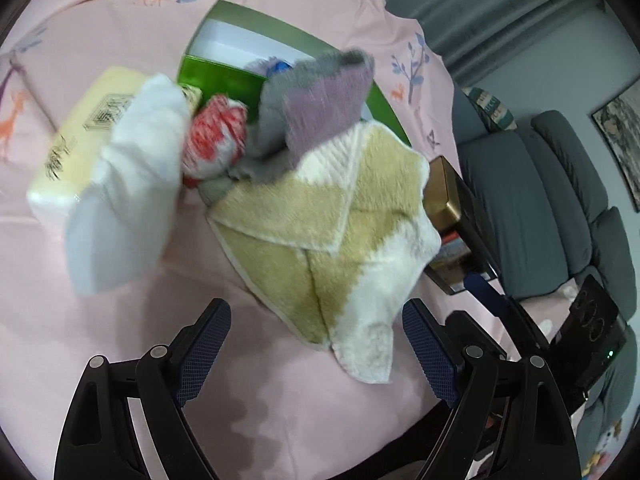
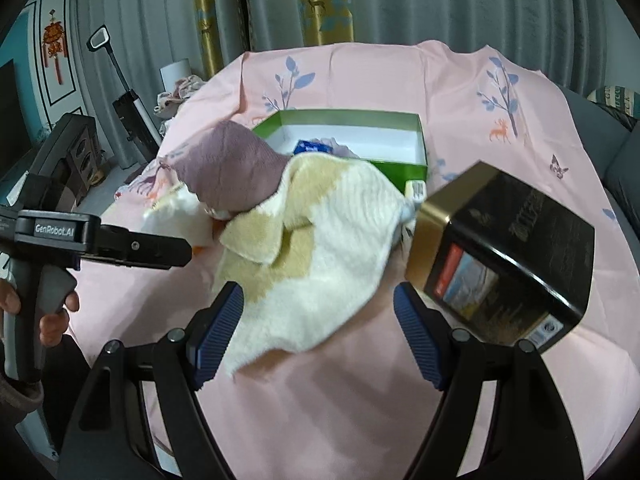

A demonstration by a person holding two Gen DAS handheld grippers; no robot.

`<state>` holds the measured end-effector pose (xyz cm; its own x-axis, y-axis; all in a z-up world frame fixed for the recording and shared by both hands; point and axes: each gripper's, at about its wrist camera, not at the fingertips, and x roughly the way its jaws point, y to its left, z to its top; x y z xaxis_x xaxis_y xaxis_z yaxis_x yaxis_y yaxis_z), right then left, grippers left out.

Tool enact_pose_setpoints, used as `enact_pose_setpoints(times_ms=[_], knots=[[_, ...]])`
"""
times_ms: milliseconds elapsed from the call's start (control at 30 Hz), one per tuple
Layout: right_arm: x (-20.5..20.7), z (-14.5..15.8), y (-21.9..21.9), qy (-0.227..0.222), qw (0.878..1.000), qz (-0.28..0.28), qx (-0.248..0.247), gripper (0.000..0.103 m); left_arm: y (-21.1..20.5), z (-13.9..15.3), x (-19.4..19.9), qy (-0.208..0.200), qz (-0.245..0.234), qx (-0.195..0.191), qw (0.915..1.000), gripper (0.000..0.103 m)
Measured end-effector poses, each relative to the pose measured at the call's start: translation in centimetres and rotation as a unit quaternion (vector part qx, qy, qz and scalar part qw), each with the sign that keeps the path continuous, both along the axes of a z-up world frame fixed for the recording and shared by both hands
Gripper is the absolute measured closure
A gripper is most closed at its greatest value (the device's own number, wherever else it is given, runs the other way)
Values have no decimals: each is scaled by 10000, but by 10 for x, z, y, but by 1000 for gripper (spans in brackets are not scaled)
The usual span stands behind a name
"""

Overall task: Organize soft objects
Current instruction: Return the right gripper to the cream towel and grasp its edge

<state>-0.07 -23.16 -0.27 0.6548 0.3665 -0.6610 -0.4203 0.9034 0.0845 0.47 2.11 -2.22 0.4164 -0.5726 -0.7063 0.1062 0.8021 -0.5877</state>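
On my left tongs [image 2: 176,250] I read "GenRobot.AI"; their jaws gape empty. The yellow-and-white towel [image 2: 320,264] lies on the pink-clothed table [image 2: 500,152], before the green box [image 2: 400,170]. My right tongs [image 2: 318,332] stand open beside the black-and-gold box [image 2: 520,240], its lettering illegible.

Left hand-held gripper [image 1: 316,344]: two black linkage arms, each with a silver round pivot pin; the fingers [image 1: 202,356] carry dark blue pads with a fine mesh texture.
Right hand-held gripper [image 2: 318,330]: the same black frame and silver pivot pins; its fingers [image 2: 416,340] wear dark blue pads with ribbed faces.
Left unit seen from the right wrist view, left edge of the frame: black bar printed "GenRobot.AI" in white, one small screw on its side, grey pistol-style handle below.
Hand [image 2: 48,312]: wrapped round the grey handle.
Sleeve [image 2: 20,394]: brownish-grey knitted cuff, lower left of the frame.
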Motion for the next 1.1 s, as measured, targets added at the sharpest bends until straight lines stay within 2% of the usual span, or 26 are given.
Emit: enact_pose_setpoints(times_ms=[200, 333, 700, 867, 900, 933, 967, 1000, 1033, 1100], knots=[[0, -8, -7, -14, 10000, -8, 88, 25, -14, -5, -14, -667, -194, 247, 9973, 15], [3, -17, -6, 22, 9999, 14, 140, 26, -16, -6, -8, -1056, -201, 588, 9925, 15], [25, -32, 2, 146, 9997, 120, 140, 27, -18, -29, 48, -840, 323, 935, 9916, 15], [37, -36, 6, 259, 9994, 161, 177, 28, -20, -35, 58, -754, 360, 879, 9926, 17], [39, -37, 7, 274, 9993, 165, 187, 29, -19, -36, 59, -744, 367, 857, 9929, 25], [39, -38, 7, 292, 9992, 176, 207, 32, -18, -37, 59, -713, 366, 825, 9934, 39], [39, -39, 8, 317, 9990, 194, 229, 33, -15, -38, 59, -662, 402, 780, 9939, 46], [40, -40, 9, 348, 9988, 214, 252, 37, -8, -40, 59, -617, 444, 750, 9943, 57], [41, -41, 10, 356, 9988, 220, 256, 42, -5, -42, 59, -592, 476, 736, 9944, 64], [42, -43, 11, 389, 9987, 223, 242, 49, 0, -44, 61, -537, 528, 697, 9947, 70]])
